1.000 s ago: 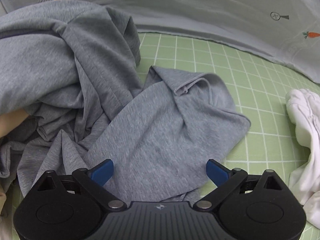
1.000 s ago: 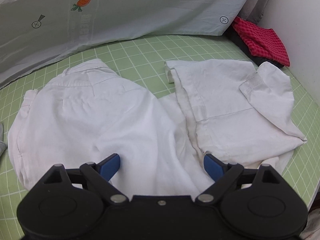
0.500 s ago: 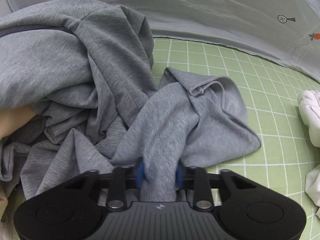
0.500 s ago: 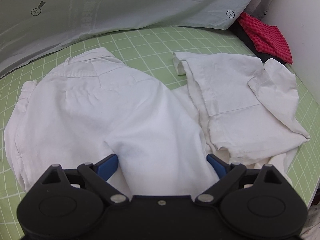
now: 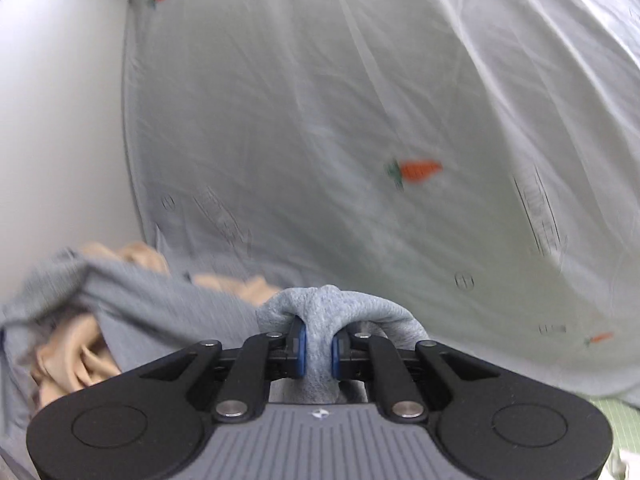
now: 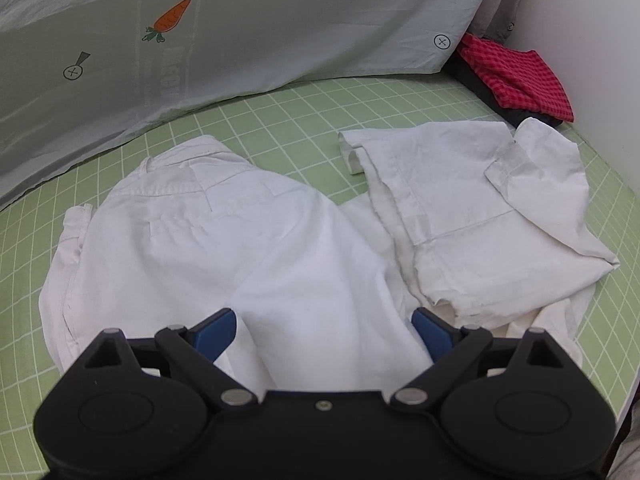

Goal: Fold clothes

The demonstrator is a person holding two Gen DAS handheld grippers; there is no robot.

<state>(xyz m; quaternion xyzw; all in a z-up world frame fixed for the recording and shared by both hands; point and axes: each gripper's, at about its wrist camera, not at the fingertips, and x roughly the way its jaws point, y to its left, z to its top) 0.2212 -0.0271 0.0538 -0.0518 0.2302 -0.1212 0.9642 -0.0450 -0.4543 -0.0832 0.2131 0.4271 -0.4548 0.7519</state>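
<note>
In the left wrist view my left gripper [image 5: 319, 350] is shut on a bunched fold of the grey garment [image 5: 336, 304], lifted off the mat; the rest of the grey cloth trails down to the left, blurred. In the right wrist view my right gripper [image 6: 324, 330] stands open just above a white pair of trousers [image 6: 208, 240] spread on the green grid mat [image 6: 300, 120]. Nothing sits between its blue pads. A white shirt [image 6: 480, 208] lies crumpled to the right of the trousers, overlapping them.
A pale sheet with carrot prints [image 5: 360, 140] hangs behind the mat [image 6: 240, 32]. Beige cloth [image 5: 80, 352] lies under the grey garment at left. A red checked cloth on dark fabric [image 6: 516, 76] sits at the far right corner by a white wall [image 6: 592, 40].
My left gripper closed on the grey garment, then rose and tilted up with it, so its view now faces the sheet. The right gripper has stayed open over the white trousers.
</note>
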